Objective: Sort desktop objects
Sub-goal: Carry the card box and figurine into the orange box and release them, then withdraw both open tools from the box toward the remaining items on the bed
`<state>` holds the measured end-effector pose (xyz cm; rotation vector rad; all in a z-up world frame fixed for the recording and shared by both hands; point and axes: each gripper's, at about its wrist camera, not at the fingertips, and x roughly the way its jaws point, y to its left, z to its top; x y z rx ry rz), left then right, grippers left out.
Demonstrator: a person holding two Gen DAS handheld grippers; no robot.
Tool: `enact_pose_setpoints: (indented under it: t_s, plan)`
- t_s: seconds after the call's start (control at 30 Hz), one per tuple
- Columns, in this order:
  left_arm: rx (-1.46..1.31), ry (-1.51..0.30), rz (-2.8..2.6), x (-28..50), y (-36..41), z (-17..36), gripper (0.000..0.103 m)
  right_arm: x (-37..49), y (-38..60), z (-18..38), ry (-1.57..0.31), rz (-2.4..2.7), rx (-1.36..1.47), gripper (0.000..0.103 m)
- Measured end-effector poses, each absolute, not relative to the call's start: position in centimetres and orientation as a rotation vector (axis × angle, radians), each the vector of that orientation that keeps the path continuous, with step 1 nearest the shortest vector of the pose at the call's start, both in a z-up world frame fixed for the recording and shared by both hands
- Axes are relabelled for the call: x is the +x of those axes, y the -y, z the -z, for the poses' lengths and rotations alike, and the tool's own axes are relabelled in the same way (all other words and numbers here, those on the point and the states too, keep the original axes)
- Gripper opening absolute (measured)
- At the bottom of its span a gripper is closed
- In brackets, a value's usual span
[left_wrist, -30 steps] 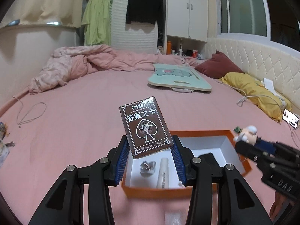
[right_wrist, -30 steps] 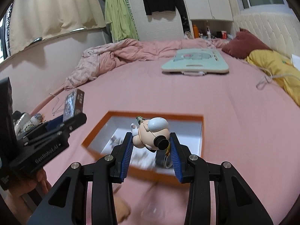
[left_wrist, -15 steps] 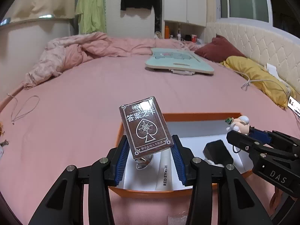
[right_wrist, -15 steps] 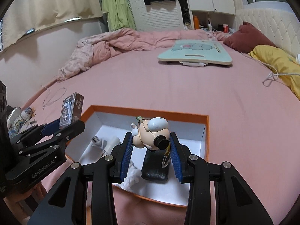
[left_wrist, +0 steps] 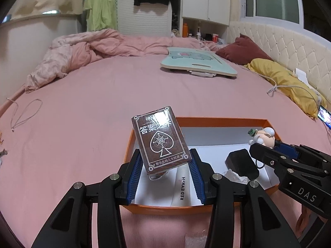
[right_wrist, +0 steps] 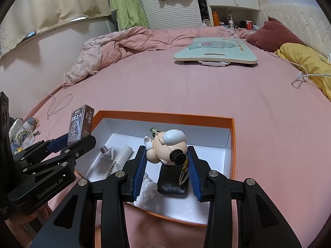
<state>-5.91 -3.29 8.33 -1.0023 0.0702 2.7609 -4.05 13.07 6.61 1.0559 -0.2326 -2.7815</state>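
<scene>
Left wrist shows left tongs [left_wrist: 166, 170] gripping the cards [left_wrist: 161, 140], right tongs [right_wrist: 167, 165] gripping the figurine [right_wrist: 165, 147], both over the part-filled box [right_wrist: 232, 144], unreleased.

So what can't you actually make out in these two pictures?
- Left wrist view: the card box hides the metal clip beneath it.
- Right wrist view: the figurine covers part of the black case.
- Both views: the bottles on the far shelf are too small.

Looked forward from each wrist, close above the orange box [left_wrist: 225, 121] [right_wrist: 165, 114], shared by both.
</scene>
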Motion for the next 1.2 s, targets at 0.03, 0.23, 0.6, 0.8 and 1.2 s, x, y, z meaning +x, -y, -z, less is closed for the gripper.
enact_pose_setpoints:
  t_s: [0.03,0.23,0.6,0.8,1.2]
  plan:
    - [-1.006,-0.069,-2.759,-5.9,3.3,-8.3,0.043,-4.1,-13.1,-6.6,0.235,2.781,1.060,0.040]
    - [-1.027,-0.063,-2.751,-6.2,3.3,-8.0,0.043,-4.2,-13.0,-6.4,0.237,2.773,1.076,0.040]
    - [-1.075,-0.025,-2.729,-6.6,3.5,-7.6,0.044,-4.4,-13.0,-6.4,0.241,2.781,1.086,0.040]
    - [-1.124,-0.005,-2.702,-7.0,3.4,-7.0,0.044,-4.4,-13.1,-6.4,0.252,2.778,1.089,0.041]
    - [-1.091,0.037,-2.725,-6.7,3.5,-7.5,0.079,-4.1,-13.3,-6.8,0.265,2.811,1.047,0.041]
